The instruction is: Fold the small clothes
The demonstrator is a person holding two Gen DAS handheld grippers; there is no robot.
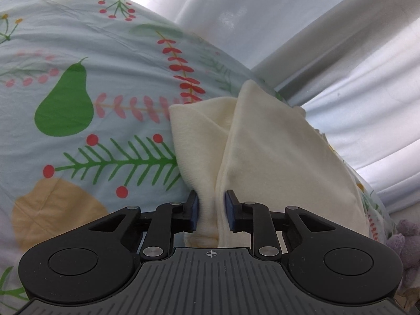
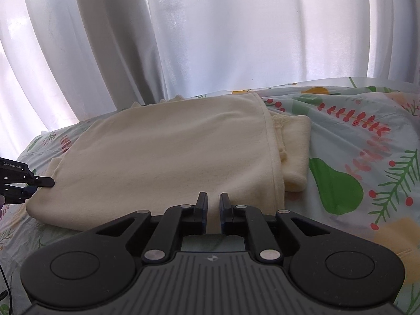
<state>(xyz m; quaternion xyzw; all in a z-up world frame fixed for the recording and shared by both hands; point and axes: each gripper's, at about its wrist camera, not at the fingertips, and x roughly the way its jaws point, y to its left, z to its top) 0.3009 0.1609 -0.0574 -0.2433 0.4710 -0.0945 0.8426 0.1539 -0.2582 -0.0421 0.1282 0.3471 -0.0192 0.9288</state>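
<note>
A pale blue cotton bedsheet [image 1: 86, 39] printed with green pears, red berries, pink leaf sprigs and tan shapes covers the work surface, lightly creased. Behind it hangs a white sheer curtain [image 2: 210, 31] in long vertical folds, lit from behind. On the sheet, near its far edge by the curtain, lies the cream-coloured soft knit garment [image 2: 168, 147], folded over into a flat rectangle with a narrower folded layer sticking out from under its right side. At the lower right edge of the left wrist view sits a lilac plush toy [image 1: 405, 244], just beside the sheet's edge and apart from the garment. The left gripper [image 1: 212, 211] has a bunched fold of the cream cloth between its blue-padded fingers [image 1: 194, 210]; the fabric fills the gap, with the pads clamped on it at the garment's left near corner. The right gripper [image 2: 213, 211] sits at the garment's near edge, its jaws standing a narrow slit apart, with cloth seen through the gap; whether they pinch it I cannot tell.
</note>
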